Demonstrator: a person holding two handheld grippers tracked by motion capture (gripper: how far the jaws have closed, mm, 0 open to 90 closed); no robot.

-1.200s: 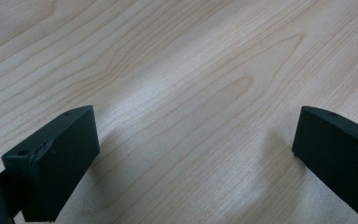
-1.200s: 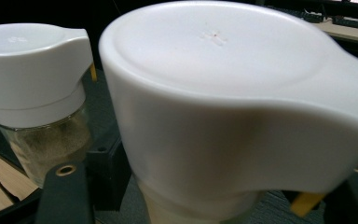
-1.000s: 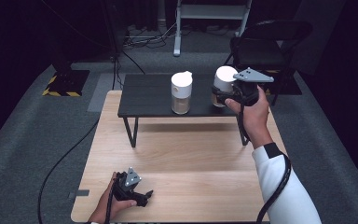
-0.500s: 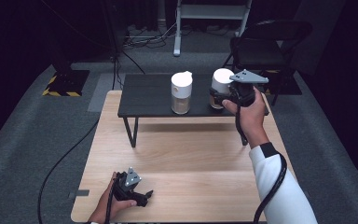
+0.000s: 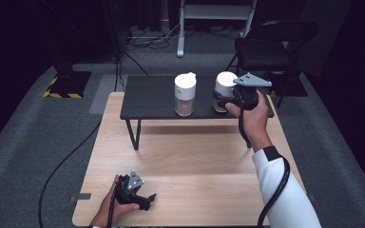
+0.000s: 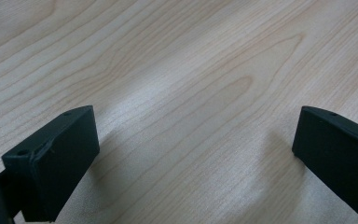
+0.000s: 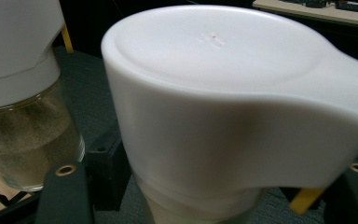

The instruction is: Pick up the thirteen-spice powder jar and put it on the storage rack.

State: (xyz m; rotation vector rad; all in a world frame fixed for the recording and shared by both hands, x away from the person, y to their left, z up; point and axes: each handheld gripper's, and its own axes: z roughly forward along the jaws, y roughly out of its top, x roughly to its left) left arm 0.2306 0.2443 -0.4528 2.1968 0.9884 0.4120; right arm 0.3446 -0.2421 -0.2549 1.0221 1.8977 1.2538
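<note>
1. The right gripper [image 5: 224, 100] is at the far right of the scene, at the right end of the black raised shelf [image 5: 147, 99] that stands on the far part of the wooden desk [image 5: 195, 156].
2. Its jaws are clamped on the right jar [image 5: 224, 90], a glass container with a white lid; in the right gripper view the lid [image 7: 233, 93] sits between the two black jaws.
3. The right jar is at the right end of the shelf; whether its base touches the shelf cannot be determined.
4. The left jar [image 5: 185, 94], also white-lidded and holding a tan powder, stands upright on the shelf, just left of the gripped jar and apart from it.
5. The left gripper [image 5: 138, 197] rests on the near left part of the desk, held in the left hand [image 5: 114, 209].
6. Its jaws stand wide apart with bare wood between them.
</note>
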